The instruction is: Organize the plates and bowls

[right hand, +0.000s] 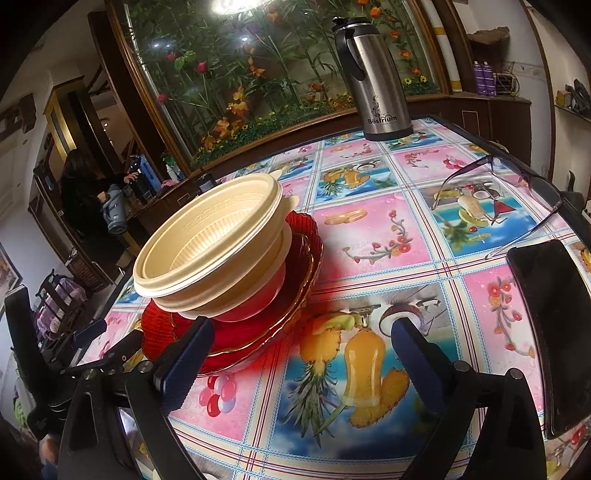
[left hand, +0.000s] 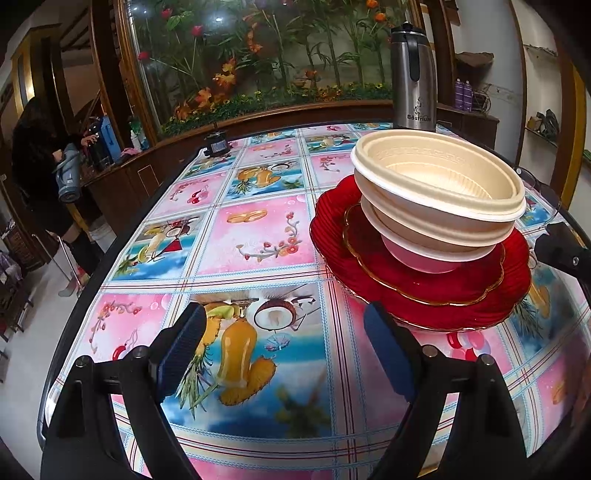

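Broadly, the left view showed a fruit-print worktop (left hand: 258,236), the left tool (left hand: 284,332) open and empty, the stacked bowls (left hand: 439,184) on red plates (left hand: 417,295) at two o'clock. Rightward, the right tool (right hand: 303,343) gaped empty, that stack at ten o'clock, a steel flask (right hand: 373,77) at twelve before a flower-filled glass case (right hand: 258,74).

Table (left hand: 258,236) under glossy fruit-and-flower patterned cover. Large wood-framed glass display (left hand: 258,55) of artificial flowers and bamboo at twelve o'clock. Dark wooden counter (left hand: 122,177) at nine o'clock. White wall (left hand: 535,74) with shelves at two o'clock. Ceiling light (right hand: 236,4) reflected in glass.
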